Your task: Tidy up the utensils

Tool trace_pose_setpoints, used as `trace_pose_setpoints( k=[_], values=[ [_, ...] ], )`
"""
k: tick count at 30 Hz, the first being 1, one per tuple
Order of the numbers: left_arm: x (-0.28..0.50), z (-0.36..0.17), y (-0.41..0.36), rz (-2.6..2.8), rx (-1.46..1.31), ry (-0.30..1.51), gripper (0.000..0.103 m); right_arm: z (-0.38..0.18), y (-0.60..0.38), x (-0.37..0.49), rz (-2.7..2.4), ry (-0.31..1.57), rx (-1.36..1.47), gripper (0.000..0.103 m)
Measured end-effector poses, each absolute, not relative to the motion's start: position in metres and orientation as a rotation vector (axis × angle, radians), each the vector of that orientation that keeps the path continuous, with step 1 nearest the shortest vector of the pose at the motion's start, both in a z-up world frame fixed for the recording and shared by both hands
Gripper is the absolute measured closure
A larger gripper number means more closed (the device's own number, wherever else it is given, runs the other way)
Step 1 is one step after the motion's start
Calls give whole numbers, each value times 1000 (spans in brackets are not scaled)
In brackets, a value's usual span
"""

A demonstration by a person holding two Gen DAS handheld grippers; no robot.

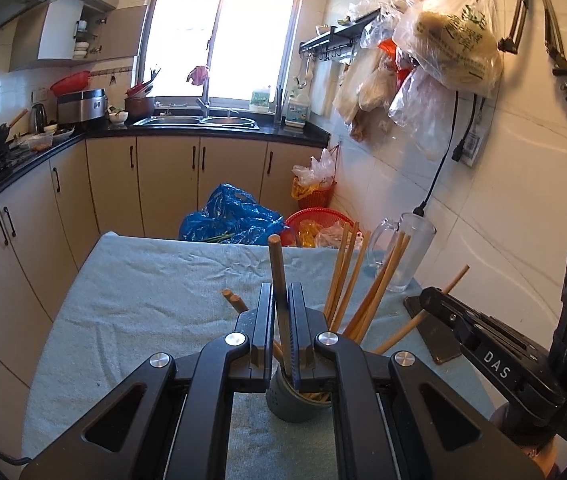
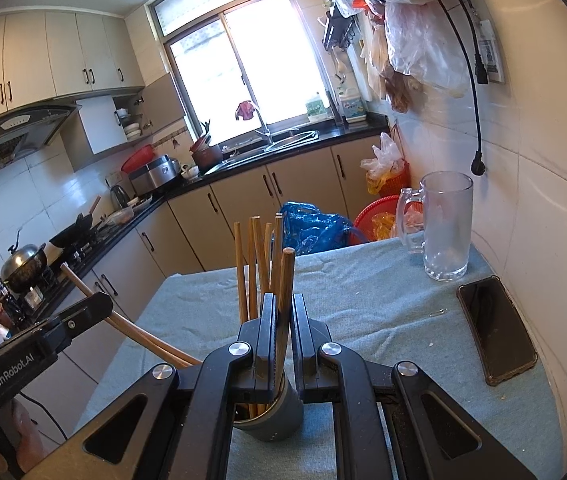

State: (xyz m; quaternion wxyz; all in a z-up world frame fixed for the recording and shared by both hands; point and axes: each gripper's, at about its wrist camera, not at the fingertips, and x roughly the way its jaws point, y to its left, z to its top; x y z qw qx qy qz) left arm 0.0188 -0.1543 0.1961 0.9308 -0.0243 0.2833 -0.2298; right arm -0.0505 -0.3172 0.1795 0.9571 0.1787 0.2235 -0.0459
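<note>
On the blue cloth [image 2: 363,300], a grey holder [image 2: 279,416] stands full of chopsticks [image 2: 253,264]. The left gripper [image 1: 282,308] and right gripper [image 2: 283,316] each clamp one chopstick; the glass mug [image 2: 445,228] is empty.

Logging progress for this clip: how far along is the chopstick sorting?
Done: several chopsticks already stand in the grey holder. In hand: the left gripper and right gripper each pinch one chopstick above the holder. Left: lowering both in. No loose chopsticks show on the blue cloth.
</note>
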Motion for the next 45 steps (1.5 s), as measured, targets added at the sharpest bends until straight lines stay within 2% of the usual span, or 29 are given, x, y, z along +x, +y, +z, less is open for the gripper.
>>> trace_pose_setpoints(
  k=[11,45],
  values=[
    [22,178,-166,-482,-30,640,97,176,-315,-53,-89,462,365,95],
    [16,176,-172,-483,12,617,97,170,-314,-44,-82,482,356,95]
  ],
)
